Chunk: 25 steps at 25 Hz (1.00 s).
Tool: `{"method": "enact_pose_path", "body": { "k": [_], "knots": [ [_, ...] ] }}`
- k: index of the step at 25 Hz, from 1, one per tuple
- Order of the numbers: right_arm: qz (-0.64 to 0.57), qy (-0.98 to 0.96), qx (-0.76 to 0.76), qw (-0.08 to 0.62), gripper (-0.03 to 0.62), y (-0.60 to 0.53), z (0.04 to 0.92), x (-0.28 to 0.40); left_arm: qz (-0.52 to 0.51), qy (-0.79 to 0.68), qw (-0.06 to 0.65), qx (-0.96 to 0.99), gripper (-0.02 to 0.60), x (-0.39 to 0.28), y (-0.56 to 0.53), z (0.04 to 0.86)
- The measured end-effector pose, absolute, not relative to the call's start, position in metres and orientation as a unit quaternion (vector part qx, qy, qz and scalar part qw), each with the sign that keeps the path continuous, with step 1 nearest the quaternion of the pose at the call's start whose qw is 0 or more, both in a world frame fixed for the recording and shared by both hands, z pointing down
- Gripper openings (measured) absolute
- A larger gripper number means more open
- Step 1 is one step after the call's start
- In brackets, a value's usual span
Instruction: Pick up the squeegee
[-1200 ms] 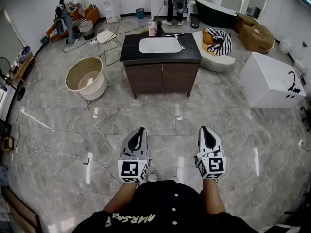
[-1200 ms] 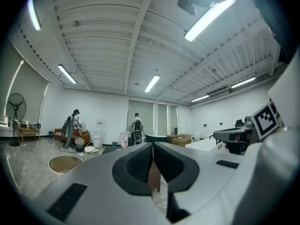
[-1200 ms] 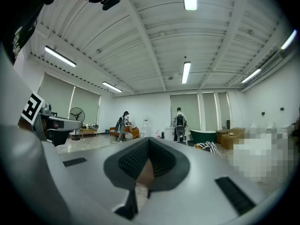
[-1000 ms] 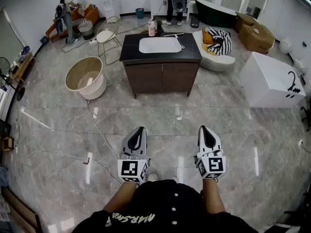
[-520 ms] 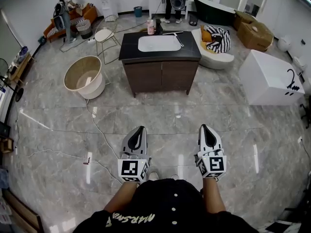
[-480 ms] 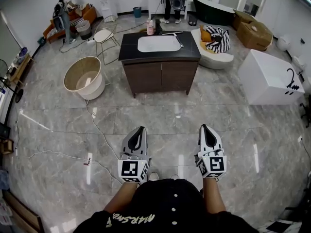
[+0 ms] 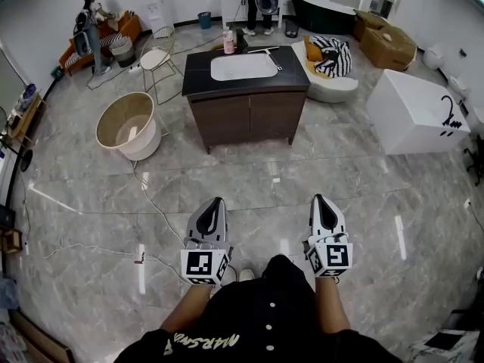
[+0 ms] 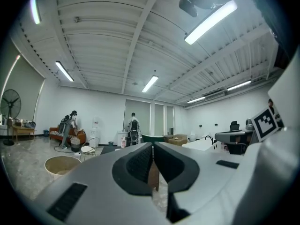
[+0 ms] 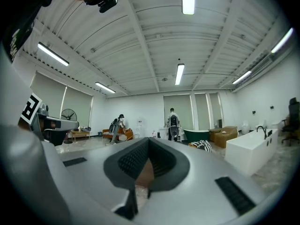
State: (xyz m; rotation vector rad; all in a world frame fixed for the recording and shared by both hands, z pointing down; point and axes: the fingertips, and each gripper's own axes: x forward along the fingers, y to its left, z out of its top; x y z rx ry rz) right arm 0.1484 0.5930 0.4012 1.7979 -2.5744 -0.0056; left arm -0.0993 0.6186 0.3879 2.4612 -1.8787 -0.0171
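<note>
Task barely begun, by my reading. Squeegee lies on the dark countertop of the vanity cabinet, just right of the white sink basin, at the far side of the room, untouched. Left gripper and right gripper are held side by side low in front of the person, both pointing level toward the vanity and well apart from it, with a stretch of marble floor between. Left gripper view: jaws pressed together, nothing between them. Right gripper view: the same, jaws closed and empty. A cable trails across the floor left of the likely path; a round tub stands left of the vanity. Left to do is all of it: close the gap to the counter, part one pair of jaws, take the handle, lift
</note>
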Motion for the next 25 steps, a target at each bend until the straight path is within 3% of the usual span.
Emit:
{"method": "enact_pose_path", "body": {
  "k": [11, 25],
  "knots": [
    [-0.006, -0.818, 0.575, 0.011, -0.003, 0.553, 0.407, 0.157, -0.008, -0.605, 0.022, 0.796, 0.018, -0.09, 0.577, 0.396],
    [0.0, -0.824, 0.566, 0.009, -0.003, 0.425, 0.415, 0.178, -0.002, -0.616, 0.023, 0.787, 0.018, -0.07, 0.456, 0.399]
  ]
}}
